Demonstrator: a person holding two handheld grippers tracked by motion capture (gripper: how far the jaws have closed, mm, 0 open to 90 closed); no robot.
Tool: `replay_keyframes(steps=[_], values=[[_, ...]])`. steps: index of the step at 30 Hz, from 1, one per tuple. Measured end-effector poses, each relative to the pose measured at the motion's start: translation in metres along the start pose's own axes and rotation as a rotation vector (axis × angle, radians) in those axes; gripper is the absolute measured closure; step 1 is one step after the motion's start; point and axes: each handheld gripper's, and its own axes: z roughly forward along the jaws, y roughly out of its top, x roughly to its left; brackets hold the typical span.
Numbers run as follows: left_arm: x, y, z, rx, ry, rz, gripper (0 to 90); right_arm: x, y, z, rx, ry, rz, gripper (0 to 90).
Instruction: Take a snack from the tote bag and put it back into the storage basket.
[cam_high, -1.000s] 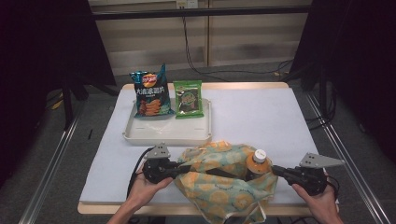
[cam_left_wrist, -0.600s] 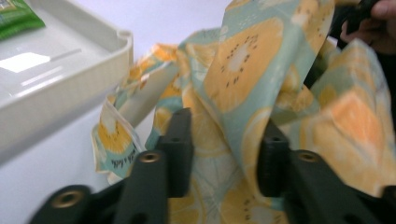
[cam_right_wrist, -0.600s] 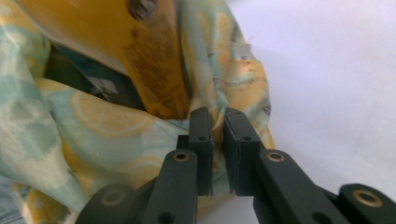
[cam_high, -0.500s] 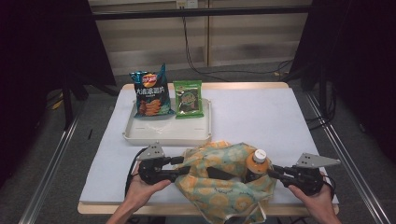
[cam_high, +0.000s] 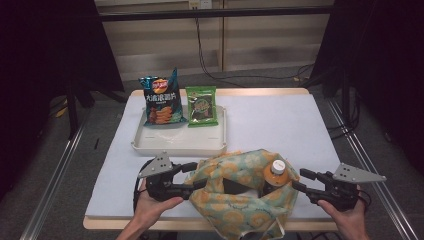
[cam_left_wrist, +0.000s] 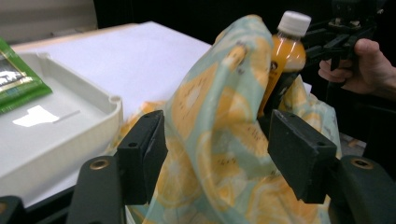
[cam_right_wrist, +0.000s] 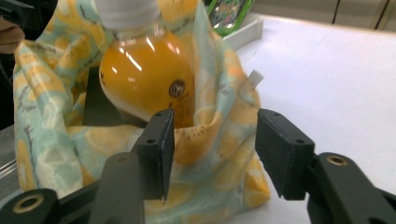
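- Now the left gripper (cam_high: 192, 176) has just been opening its jaws; cloth of the lemon-print bag (cam_high: 240, 200) lies loosely between them.
- Likewise the right gripper (cam_high: 299, 180) has just spread, jaws astride the bag's other edge.
- An orange bottle (cam_high: 275, 175) stands upright inside the bag.
- Behind the bag sits a white tray (cam_high: 177, 145) holding two snack packets.

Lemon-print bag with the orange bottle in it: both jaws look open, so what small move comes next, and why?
Probably draw both grippers back off the cloth. The left hand-held gripper and right hand-held gripper have just been opening; bag fabric lies between their jaws, seemingly unpinched, and the bottle stands upright inside.
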Motion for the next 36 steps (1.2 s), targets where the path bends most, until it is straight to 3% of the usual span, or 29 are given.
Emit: replay_keyframes(steps=[4, 5, 7, 9, 11, 13, 14, 16, 21, 23, 25, 36], values=[[-0.009, 0.006, -0.004, -0.041, -0.021, 0.017, 45.3, 0.000, 0.003, -0.007, -0.042, -0.003, 0.011, 43.7], [-0.012, 0.007, -0.003, -0.038, -0.016, 0.030, 47.3, 0.000, 0.003, -0.008, -0.048, -0.006, 0.017, 42.8], [-0.016, 0.010, -0.001, -0.031, -0.047, 0.047, 49.8, -0.001, 0.003, -0.009, -0.050, -0.008, 0.017, 42.8], [-0.022, 0.012, 0.003, -0.038, -0.069, 0.043, 53.6, -0.002, 0.003, -0.009, -0.047, -0.006, 0.017, 42.8], [-0.028, 0.016, 0.005, -0.037, -0.053, 0.090, 54.3, -0.001, 0.003, -0.008, -0.048, -0.007, 0.019, 42.8], [-0.030, 0.020, 0.005, -0.046, -0.086, 0.075, 54.1, -0.001, 0.003, -0.009, -0.049, -0.004, 0.018, 42.9], [-0.031, 0.021, 0.005, -0.039, -0.077, 0.085, 54.2, -0.001, 0.003, -0.009, -0.049, -0.005, 0.016, 43.0], [-0.033, 0.022, 0.009, -0.031, -0.103, 0.095, 57.9, -0.002, 0.003, -0.009, -0.046, -0.003, 0.016, 43.7], [-0.040, 0.028, 0.028, -0.014, -0.158, 0.104, 64.0, -0.002, 0.003, -0.009, -0.049, -0.003, 0.015, 44.6], [-0.041, 0.029, 0.031, -0.014, -0.161, 0.103, 64.0, -0.001, 0.004, -0.009, -0.049, -0.002, 0.018, 44.7], [-0.043, 0.032, 0.048, 0.004, -0.190, 0.100, 63.9, -0.001, 0.003, -0.008, -0.044, 0.001, 0.018, 44.7], [-0.052, 0.047, 0.098, 0.055, -0.240, 0.125, 54.3, -0.002, 0.002, -0.008, -0.038, 0.008, 0.012, 44.8]])
